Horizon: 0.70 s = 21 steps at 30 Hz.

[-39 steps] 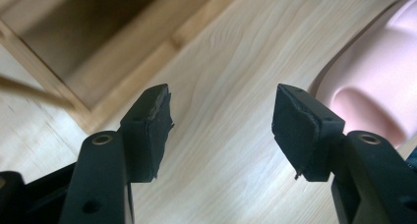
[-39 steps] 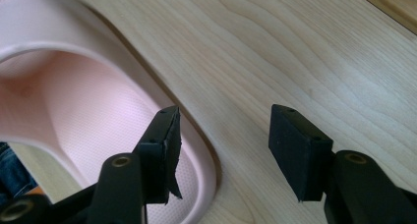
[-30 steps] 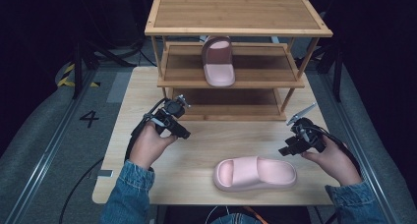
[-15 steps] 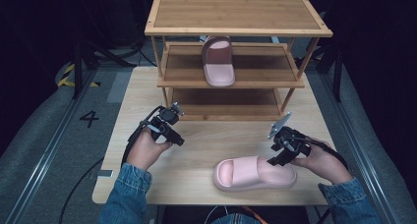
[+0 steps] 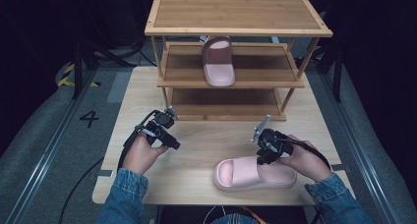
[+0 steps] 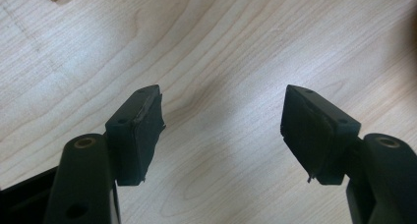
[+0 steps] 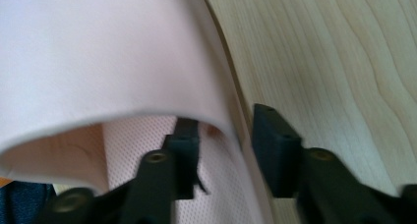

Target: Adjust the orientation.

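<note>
Currently set on a light wooden table [image 5: 206, 150]: a three-tier bamboo shoe rack [image 5: 236, 17] at the far side. Stored on the middle tier, toe toward the person: one pink foam slide sandal [image 5: 219, 62]. Lying near the front edge of the table, lengthwise left to right, toe to the left: a second pink foam slide sandal [image 5: 253, 174], well apart from the rack.

Progress, as a judgement: about half complete, assuming the aim is to shelve the pair. One sandal placed; the other not yet lifted, with transport to the rack and placement beside the first outstanding.

Right gripper [image 7: 223, 150]: positioned at the heel-side opening of the strap, one jaw inside under the strap, the other outside against the side wall, with the strap edge between them. Narrow gap visible between the outer jaw and the foam; grip not yet closed, jaws parted around the strap. Seen from the high view at [image 5: 263, 148], at the rear edge of the sandal on the table.

Left gripper [image 6: 221, 121]: released, jaws wide apart, nothing between them, bare table below. Held over the left half of the table [image 5: 164, 130], near the rack's lower front rail.
</note>
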Tool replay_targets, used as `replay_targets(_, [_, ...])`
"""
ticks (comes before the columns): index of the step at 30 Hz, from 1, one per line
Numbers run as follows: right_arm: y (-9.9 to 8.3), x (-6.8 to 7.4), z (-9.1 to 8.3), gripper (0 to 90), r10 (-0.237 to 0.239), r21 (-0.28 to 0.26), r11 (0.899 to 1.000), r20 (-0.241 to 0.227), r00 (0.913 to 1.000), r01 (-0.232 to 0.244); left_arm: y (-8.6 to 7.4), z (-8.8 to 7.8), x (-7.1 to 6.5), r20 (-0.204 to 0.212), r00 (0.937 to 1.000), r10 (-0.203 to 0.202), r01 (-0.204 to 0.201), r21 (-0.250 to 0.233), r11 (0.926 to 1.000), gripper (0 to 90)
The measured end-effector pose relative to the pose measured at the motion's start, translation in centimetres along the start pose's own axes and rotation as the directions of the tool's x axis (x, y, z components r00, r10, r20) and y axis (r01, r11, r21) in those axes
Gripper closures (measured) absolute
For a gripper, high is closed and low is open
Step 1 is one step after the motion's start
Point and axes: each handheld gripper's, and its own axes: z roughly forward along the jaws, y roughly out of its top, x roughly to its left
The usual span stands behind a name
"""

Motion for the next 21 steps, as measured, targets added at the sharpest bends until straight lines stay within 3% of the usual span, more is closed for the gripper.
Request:
replay_targets(7, [0.2, 0.5, 0.0, 82.9, -0.053, 0.037, 0.998, 0.030, 0.9981, 0.052, 0.1, 0.2, -0.1, 0.008, 1.0000, 0.006, -0.006, 0.000, 1.0000, 32.5])
replay_targets(12, [0.2, 0.7, -0.2, 83.5, -0.060, 0.027, 0.998, 0.028, 0.9978, 0.059, 0.1, 0.2, 0.0, 0.004, 0.9999, 0.013, -0.013, -0.001, 0.9999, 32.4])
replay_targets(16, [0.0, 0.6, -0.6, 83.7, -0.047, 0.014, 0.999, 0.026, 0.9986, 0.047, 0.2, 0.3, 0.0, 0.004, 0.9999, 0.015, -0.015, 0.000, 0.9999, 32.5])
replay_targets(21, [-0.9, -0.4, -1.7, 84.1, 0.015, -0.016, 1.000, 0.031, 0.9994, -0.014, 0.1, 0.3, 0.2, 0.006, 1.0000, 0.004, -0.004, 0.002, 1.0000, 32.5])
